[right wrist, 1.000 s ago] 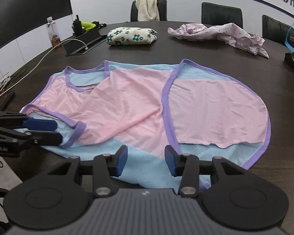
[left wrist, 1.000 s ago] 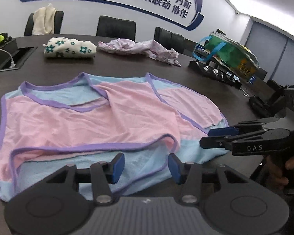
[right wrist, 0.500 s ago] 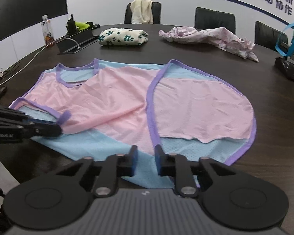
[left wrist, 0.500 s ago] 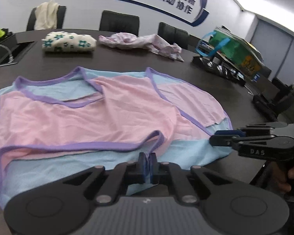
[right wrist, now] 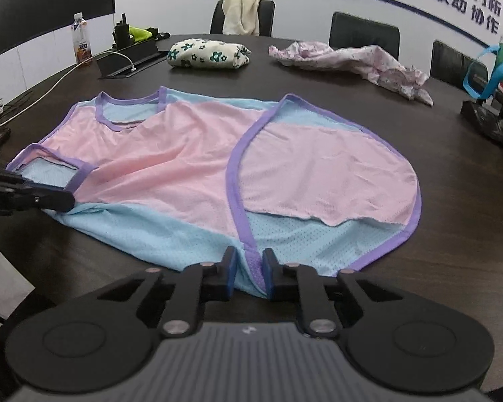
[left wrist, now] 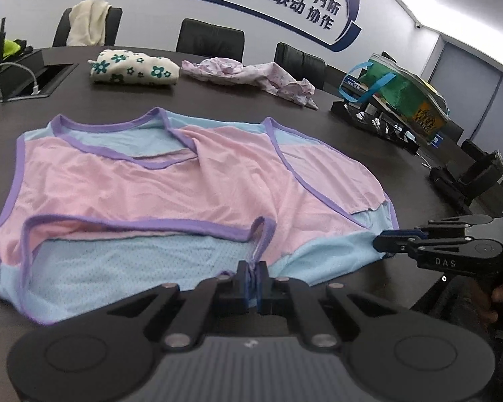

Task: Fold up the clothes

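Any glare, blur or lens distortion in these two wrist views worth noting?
Left wrist view: strong fisheye bending of the table edge and wall lettering, dark corners, ceiling light blown out at top right; the pink and blue garment is sharp. Right wrist view: same barrel distortion, even lighting, soft sheen on the table but no harsh glare; the garment is sharp.

Left gripper (left wrist: 254, 279): at 6 o'clock, pinched tight on the vest's (left wrist: 191, 187) purple hem.
Right gripper (left wrist: 380, 242): at 3 o'clock, touched the vest's blue edge.
Folded floral cloth (left wrist: 134, 72): lay at 11 o'clock.
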The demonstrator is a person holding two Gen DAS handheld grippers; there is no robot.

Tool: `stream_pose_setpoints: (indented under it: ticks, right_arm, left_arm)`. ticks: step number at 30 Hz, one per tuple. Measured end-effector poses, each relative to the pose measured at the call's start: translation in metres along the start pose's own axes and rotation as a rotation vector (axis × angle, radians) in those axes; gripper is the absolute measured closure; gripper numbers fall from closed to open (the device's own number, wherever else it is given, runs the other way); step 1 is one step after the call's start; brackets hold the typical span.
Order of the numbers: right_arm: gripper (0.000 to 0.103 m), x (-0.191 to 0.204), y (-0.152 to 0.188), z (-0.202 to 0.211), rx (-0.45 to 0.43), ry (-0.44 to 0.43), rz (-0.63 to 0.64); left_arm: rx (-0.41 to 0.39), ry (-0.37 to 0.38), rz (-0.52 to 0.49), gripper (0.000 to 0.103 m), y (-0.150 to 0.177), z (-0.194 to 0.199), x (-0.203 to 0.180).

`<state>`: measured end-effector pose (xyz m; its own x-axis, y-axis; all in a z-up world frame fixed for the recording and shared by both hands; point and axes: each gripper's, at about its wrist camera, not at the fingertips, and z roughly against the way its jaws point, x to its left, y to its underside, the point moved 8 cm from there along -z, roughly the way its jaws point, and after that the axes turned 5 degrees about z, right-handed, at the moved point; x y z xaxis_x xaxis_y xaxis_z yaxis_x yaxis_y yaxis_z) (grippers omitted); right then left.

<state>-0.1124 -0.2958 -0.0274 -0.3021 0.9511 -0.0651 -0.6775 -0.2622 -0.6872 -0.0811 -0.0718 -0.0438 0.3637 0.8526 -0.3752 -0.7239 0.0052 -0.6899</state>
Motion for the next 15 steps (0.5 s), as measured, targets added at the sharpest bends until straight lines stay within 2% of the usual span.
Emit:
stream_pose_setpoints:
  ticks: [1,5,7,9,11,15]
  right_arm:
    - [0.094,0.002,0.001,0.000,0.008,-0.001,0.009]
    - [0.094,0.009,-0.001,0.009,0.014,-0.015,0.053]
    - [0.093,0.004,-0.009,0.019,-0.030,-0.024,0.018]
    - [0.086,0.000,-0.015,0.029,-0.071,-0.036,-0.007]
    - [0.065,-0.002,-0.016,0.028,-0.076,-0.028,-0.002]
    - [0.063,0.001,-0.007,0.005,-0.019,0.000,0.033]
  left_arm:
    - [0.001,0.002,0.000,0.101,0.001,0.002,0.002]
    - [0.002,0.018,-0.018,0.099,0.001,0.005,0.003]
    - [0.001,0.030,-0.028,0.085,0.000,0.005,0.001]
    - [0.001,0.042,-0.038,0.080,-0.001,0.005,-0.001]
    - [0.001,0.052,-0.048,0.080,-0.002,0.005,-0.003]
    - [0.015,0.049,-0.033,0.081,-0.003,0.001,-0.003]
